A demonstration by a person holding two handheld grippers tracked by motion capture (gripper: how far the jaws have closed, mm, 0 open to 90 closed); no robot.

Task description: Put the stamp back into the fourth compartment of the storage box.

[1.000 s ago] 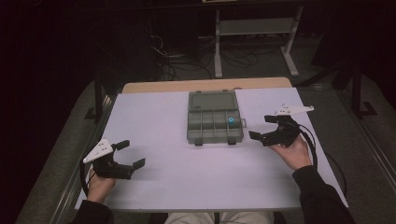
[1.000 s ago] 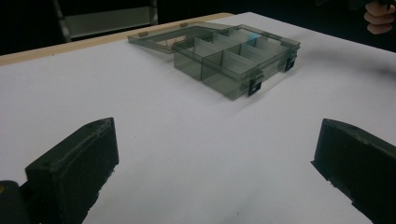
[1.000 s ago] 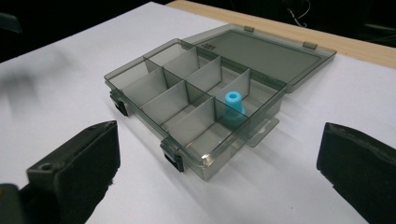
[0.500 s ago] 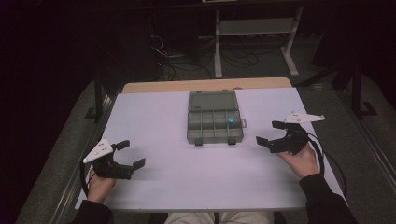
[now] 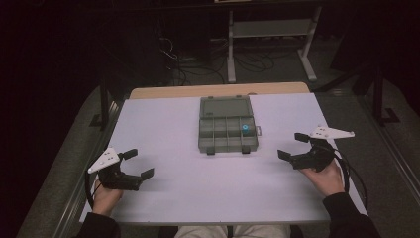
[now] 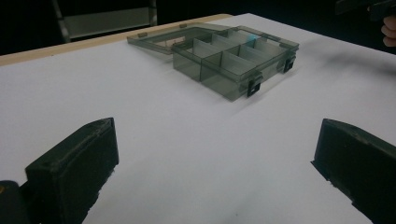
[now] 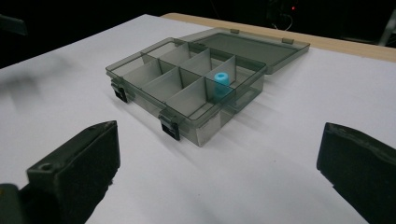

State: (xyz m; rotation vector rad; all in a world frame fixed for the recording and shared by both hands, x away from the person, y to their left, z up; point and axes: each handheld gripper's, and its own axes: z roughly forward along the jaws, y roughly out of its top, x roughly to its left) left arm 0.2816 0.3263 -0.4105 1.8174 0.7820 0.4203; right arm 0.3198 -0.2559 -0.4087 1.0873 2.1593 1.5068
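Sitting mid-table [image 5: 173, 129]: open compartment box [image 5: 227, 130] w/ blue cap [image 5: 245, 128]; both grippers' fingers spread, nothing between.

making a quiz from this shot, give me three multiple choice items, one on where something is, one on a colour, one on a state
1. Where does the bead sit in the box?
A. a compartment at the box's right end
B. on the lid
C. on the table beside the box

2. What colour is the bead?
A. red
B. blue
C. yellow

3. How is the lid?
A. shut
B. taken off
C. open, lying flat behind the box

Answers: 1 A, the high view shows it in the far row's right-end compartment. 2 B, it shows bright blue. 3 C, the lid lies flat, hinged at the far edge.
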